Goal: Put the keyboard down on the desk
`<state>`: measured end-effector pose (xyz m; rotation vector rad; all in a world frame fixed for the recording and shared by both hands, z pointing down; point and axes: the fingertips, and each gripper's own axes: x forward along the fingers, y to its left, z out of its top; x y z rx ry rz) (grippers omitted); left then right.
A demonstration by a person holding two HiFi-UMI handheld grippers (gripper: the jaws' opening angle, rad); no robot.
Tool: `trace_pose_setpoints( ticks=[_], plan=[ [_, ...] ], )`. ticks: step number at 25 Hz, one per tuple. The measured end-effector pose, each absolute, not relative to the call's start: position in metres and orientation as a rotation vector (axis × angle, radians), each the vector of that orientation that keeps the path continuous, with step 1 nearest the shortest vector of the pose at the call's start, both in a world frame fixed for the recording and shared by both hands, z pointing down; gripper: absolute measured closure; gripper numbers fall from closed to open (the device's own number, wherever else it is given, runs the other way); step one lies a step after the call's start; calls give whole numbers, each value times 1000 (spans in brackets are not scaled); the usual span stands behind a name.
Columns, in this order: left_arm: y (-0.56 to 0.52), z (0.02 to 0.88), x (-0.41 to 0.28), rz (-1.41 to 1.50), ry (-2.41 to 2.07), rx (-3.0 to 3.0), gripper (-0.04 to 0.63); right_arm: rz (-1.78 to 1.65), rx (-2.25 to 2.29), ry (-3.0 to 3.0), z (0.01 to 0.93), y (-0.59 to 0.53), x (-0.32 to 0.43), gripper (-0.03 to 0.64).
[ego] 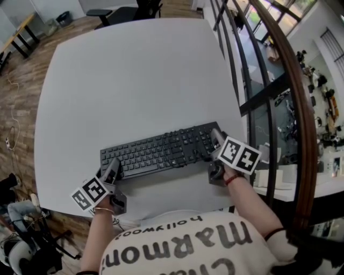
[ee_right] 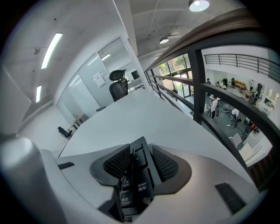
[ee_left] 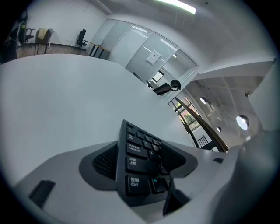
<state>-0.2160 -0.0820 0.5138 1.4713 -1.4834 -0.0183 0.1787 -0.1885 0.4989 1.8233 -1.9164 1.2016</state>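
A black keyboard (ego: 161,151) lies crosswise on the near part of the white desk (ego: 134,80). My left gripper (ego: 110,171) is at its left end. In the left gripper view the Ctrl corner of the keyboard (ee_left: 138,164) sits askew between the jaws of the left gripper (ee_left: 140,162), close to the left pad (ee_left: 103,162), and the jaws stand wide and open. My right gripper (ego: 215,147) is at the right end. In the right gripper view the numpad edge of the keyboard (ee_right: 138,175) is pinched edge-on by the right gripper (ee_right: 140,165), its pads (ee_right: 116,164) tight against both faces.
A glass railing with a wooden handrail (ego: 290,80) runs close along the desk's right edge, with a lower floor beyond it. Office chairs (ego: 145,8) stand past the far edge. Wooden floor (ego: 21,91) lies to the left.
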Motion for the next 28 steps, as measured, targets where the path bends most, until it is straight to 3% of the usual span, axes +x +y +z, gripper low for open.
trace_pose_setpoints(
  ticks=[28],
  plan=[
    [-85,515,-215,18,-1478,1491,313,1127,1779,-2043,505,-188,179,453]
  ],
)
